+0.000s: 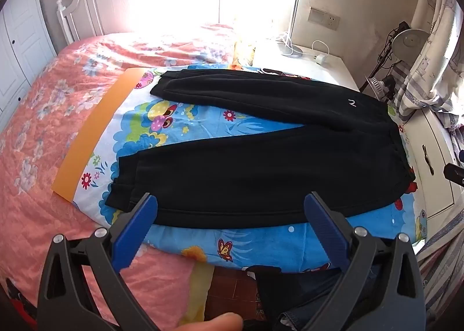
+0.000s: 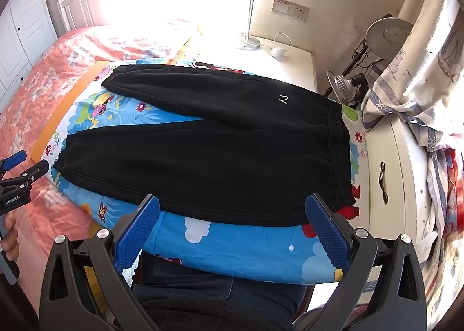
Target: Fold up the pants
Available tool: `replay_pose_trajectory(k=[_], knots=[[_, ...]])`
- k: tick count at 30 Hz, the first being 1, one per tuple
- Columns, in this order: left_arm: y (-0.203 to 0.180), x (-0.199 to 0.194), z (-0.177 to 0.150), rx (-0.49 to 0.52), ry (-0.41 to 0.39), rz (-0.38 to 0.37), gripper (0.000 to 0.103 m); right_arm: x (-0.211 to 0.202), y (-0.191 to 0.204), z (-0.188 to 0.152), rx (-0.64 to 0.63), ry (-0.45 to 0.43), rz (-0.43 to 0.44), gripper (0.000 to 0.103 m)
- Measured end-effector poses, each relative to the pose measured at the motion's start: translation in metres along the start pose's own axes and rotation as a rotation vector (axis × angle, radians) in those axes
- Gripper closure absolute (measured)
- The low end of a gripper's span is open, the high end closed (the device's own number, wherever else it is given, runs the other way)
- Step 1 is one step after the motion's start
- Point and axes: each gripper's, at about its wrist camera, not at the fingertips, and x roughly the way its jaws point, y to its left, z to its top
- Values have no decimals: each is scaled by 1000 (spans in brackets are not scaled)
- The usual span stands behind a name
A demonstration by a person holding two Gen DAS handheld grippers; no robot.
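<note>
Black pants (image 1: 261,168) lie flat on a bright cartoon-print cloth (image 1: 179,128), legs spread to the left, waistband at the right. A small white logo (image 1: 352,103) marks the far leg. My left gripper (image 1: 230,206) is open and empty, just above the near leg's front edge by the cuff. In the right wrist view the pants (image 2: 203,157) fill the middle. My right gripper (image 2: 232,209) is open and empty over the near edge by the waistband (image 2: 337,151). The left gripper also shows there at the left edge (image 2: 27,162).
The cloth lies on a bed with a pink floral cover (image 1: 43,116). A white nightstand (image 2: 290,61) with a lamp base and charger stands behind. A white cabinet (image 2: 388,174) stands at the right, with draped fabric (image 2: 420,70) and a desk lamp (image 2: 388,35).
</note>
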Motion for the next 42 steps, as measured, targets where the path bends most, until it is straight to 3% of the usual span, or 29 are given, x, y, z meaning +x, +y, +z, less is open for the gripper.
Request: replay_pose_trajectory(k=[42], knots=[[5, 6, 0, -33, 19, -10, 2, 0, 0, -2, 1, 0, 7, 6]])
